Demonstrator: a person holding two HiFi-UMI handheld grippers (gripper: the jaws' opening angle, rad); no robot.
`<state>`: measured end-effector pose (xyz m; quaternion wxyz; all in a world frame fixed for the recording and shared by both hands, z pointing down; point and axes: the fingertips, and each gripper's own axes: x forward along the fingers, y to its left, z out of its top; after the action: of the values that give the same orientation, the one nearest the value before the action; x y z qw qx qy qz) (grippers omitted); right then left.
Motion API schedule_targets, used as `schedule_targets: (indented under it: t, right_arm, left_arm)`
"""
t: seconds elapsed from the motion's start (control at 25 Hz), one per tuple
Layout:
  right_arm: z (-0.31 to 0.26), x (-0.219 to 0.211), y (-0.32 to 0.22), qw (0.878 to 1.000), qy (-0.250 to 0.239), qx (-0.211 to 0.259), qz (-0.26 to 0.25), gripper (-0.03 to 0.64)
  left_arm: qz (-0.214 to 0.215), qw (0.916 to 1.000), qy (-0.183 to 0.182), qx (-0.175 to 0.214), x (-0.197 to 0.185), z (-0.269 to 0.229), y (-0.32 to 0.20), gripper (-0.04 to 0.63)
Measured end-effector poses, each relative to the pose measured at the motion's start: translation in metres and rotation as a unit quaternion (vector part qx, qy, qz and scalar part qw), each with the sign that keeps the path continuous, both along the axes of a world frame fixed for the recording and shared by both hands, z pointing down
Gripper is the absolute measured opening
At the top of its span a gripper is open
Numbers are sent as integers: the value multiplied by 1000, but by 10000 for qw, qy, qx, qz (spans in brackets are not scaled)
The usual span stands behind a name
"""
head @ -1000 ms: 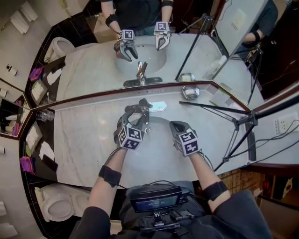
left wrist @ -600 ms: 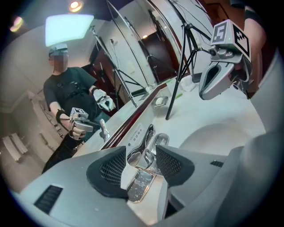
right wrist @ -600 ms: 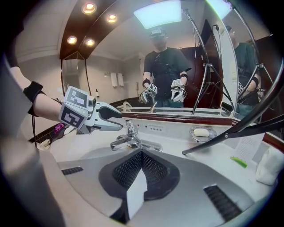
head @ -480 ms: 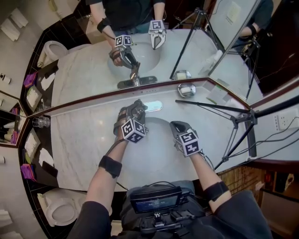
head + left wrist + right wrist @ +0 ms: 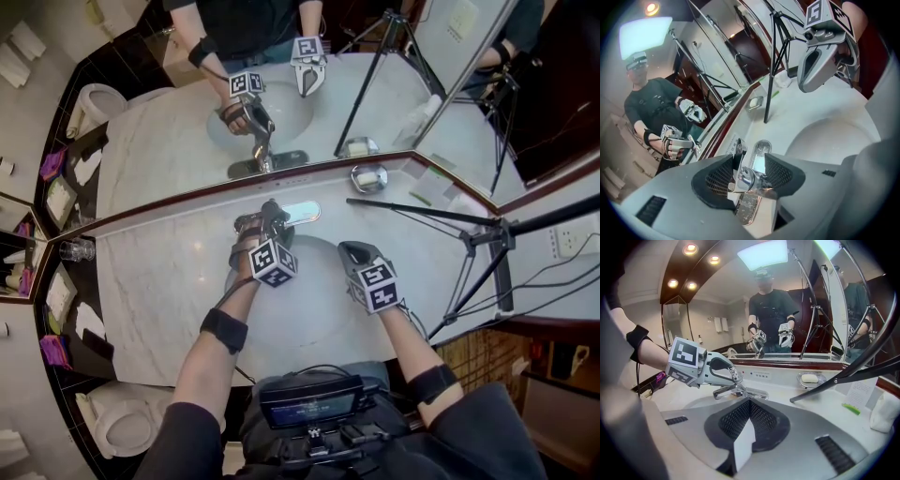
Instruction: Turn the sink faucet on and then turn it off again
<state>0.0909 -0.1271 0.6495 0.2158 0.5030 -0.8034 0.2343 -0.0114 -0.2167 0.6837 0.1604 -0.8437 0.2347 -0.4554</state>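
Note:
The chrome faucet (image 5: 298,214) stands at the back rim of the white sink basin (image 5: 314,291). My left gripper (image 5: 267,218) straddles it from the front. In the left gripper view the upright lever handle (image 5: 738,149) stands between the jaws of the left gripper (image 5: 749,159), against the left-hand pad, with a small gap to the other pad. The right gripper view shows those fingers (image 5: 723,367) over the spout (image 5: 721,391). No water shows. My right gripper (image 5: 352,251) hovers over the basin, shut and empty, and hangs at the top of the left gripper view (image 5: 806,84).
A soap dish (image 5: 368,176) sits at the back right of the marble counter. A black tripod (image 5: 473,242) reaches over the counter's right side, one leg (image 5: 843,379) near my right gripper. A glass (image 5: 80,248) stands at the far left. The mirror runs behind the faucet.
My left gripper has come further in over the faucet, sunk a little and rolled, so its marker cube has turned. The right gripper has kept still.

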Motion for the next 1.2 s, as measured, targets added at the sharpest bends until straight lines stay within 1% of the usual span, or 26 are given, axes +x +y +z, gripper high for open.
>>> schedule_targets:
  t: [0.08,0.24,0.64,1.2]
  right_arm:
    - [2,1,0,10000,-9,-19,7,18]
    - [6,-3,1,10000,-23,-68,-15,18]
    - [7,-16,-3,9999,-66,-78,-99,18]
    - [7,-23,-3,9998,-84,-84,-165,18]
  left_arm:
    - [10,10000,-1,44,0,0,0,204]
    - [-106,9998,91,171,-2,-3,-4,140]
    - [-47,9997,113,222,-1,-1,-1,141]
    - [6,9992,-63,388,-1,-4,1,133]
